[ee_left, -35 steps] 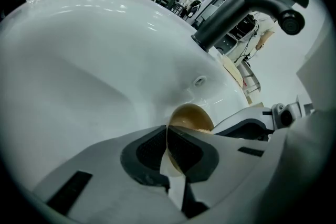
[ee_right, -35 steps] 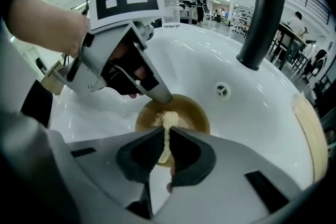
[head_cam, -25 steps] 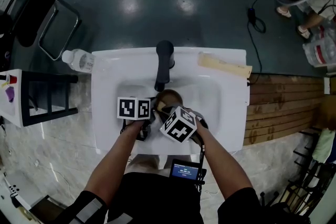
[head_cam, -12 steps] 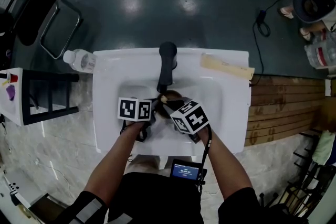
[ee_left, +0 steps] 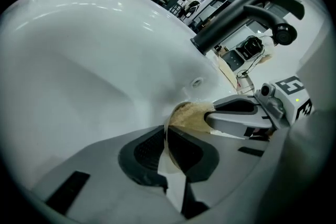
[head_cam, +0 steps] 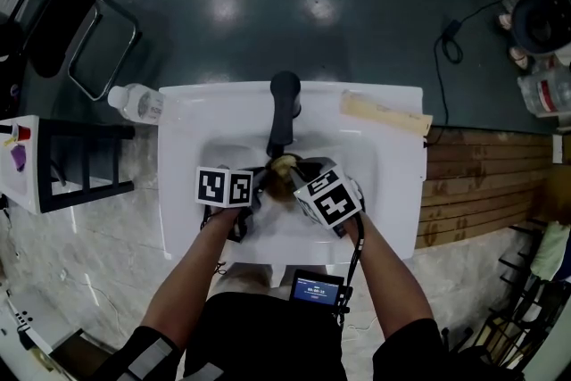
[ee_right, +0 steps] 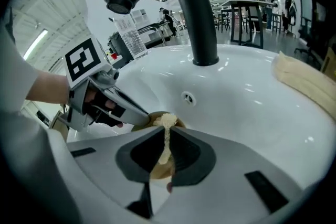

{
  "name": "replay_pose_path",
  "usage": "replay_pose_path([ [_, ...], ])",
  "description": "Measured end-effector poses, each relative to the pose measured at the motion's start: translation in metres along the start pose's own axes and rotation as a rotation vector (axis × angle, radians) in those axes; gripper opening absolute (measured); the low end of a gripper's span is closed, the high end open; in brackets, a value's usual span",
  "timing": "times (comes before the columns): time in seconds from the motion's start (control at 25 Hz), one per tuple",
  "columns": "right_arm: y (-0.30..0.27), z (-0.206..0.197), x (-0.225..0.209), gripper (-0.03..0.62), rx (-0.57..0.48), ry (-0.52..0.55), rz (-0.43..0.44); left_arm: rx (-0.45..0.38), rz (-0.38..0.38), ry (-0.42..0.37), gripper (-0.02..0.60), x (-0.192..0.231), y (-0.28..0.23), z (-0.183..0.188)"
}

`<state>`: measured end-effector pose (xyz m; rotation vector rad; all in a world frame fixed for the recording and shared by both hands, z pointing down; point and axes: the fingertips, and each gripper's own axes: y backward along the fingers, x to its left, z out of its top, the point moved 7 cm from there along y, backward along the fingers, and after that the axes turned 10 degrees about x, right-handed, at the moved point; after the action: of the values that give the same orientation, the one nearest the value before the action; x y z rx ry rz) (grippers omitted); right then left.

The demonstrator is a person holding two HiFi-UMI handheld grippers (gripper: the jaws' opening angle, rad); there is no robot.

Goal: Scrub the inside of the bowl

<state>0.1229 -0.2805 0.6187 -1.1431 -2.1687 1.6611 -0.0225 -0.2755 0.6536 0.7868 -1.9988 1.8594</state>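
Observation:
A small brown bowl (head_cam: pixel 277 180) is held low in the white sink (head_cam: pixel 183 192), under the black faucet (head_cam: pixel 284 107). My left gripper (head_cam: pixel 259 185) is shut on the bowl's thin rim (ee_left: pixel 168 136), seen edge-on between its jaws. My right gripper (head_cam: pixel 293 180) comes in from the right, shut on a beige scrub pad (ee_right: pixel 165 134). The pad (ee_left: pixel 190 116) presses into the bowl (ee_right: pixel 152 119). In the left gripper view, the right gripper (ee_left: pixel 210 119) reaches the bowl from the right. The left gripper (ee_right: pixel 143 119) shows at the left of the right gripper view.
A clear plastic bottle (head_cam: pixel 136 102) lies at the sink's back left corner. A beige cloth (head_cam: pixel 384 113) rests on the back right rim. A black-and-white rack (head_cam: pixel 67 165) stands left of the sink. The overflow hole (ee_right: pixel 187 97) sits below the faucet.
My right gripper has shifted to the right and slightly away from me with the pad, which now covers more of the bowl's inside. The left gripper has barely moved.

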Motion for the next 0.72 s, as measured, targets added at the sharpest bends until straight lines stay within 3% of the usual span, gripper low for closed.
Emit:
replay_pose_path([
  [0.24, 0.000, -0.002, 0.004, 0.037, 0.065, 0.142, -0.093, 0.008, 0.041, -0.001, 0.012, 0.003, -0.001, 0.001],
  [0.36, 0.001, -0.008, 0.008, 0.037, 0.109, 0.201, -0.096, 0.002, 0.039, 0.006, 0.012, 0.002, -0.001, 0.001],
  [0.72, -0.005, -0.014, 0.043, 0.037, 0.134, 0.219, 0.091, -0.003, 0.020, 0.037, 0.012, 0.000, -0.005, 0.003],
])
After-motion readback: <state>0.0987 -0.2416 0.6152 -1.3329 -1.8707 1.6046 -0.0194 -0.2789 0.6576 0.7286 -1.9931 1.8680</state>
